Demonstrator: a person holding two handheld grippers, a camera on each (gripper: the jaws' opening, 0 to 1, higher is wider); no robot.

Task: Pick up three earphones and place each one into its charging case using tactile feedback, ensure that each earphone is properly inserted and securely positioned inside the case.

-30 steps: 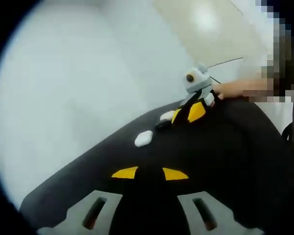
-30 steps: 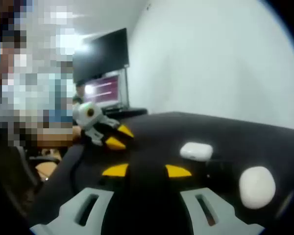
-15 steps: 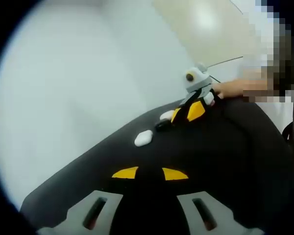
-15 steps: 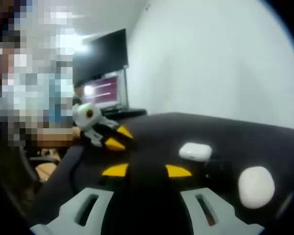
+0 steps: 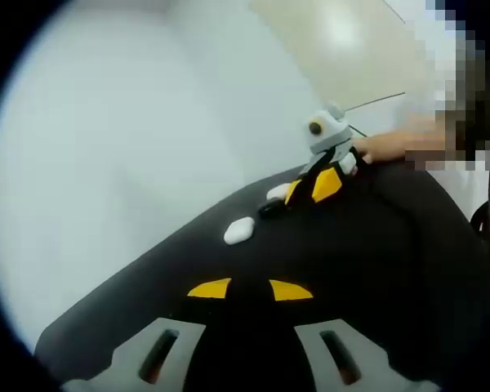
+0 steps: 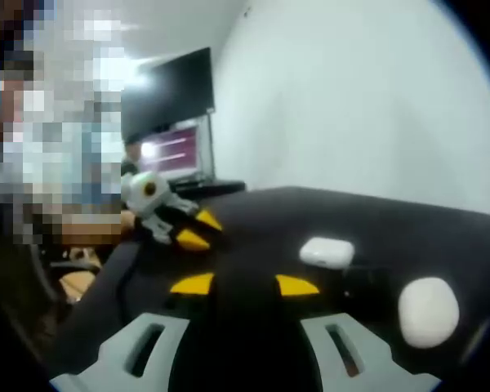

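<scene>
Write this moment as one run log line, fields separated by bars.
left gripper: open, empty | right gripper: open, empty | white cases: on black table | insertion: not begun

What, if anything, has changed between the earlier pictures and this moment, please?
Nothing has visibly changed. The left tool and the right tool hover over the black table with nothing between their jaws, and the two white charging cases lie where they were, untouched.

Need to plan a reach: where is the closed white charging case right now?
In the right gripper view, the rounded closed white charging case lies on the black table, right of centre, behind the larger white oval case.
</scene>
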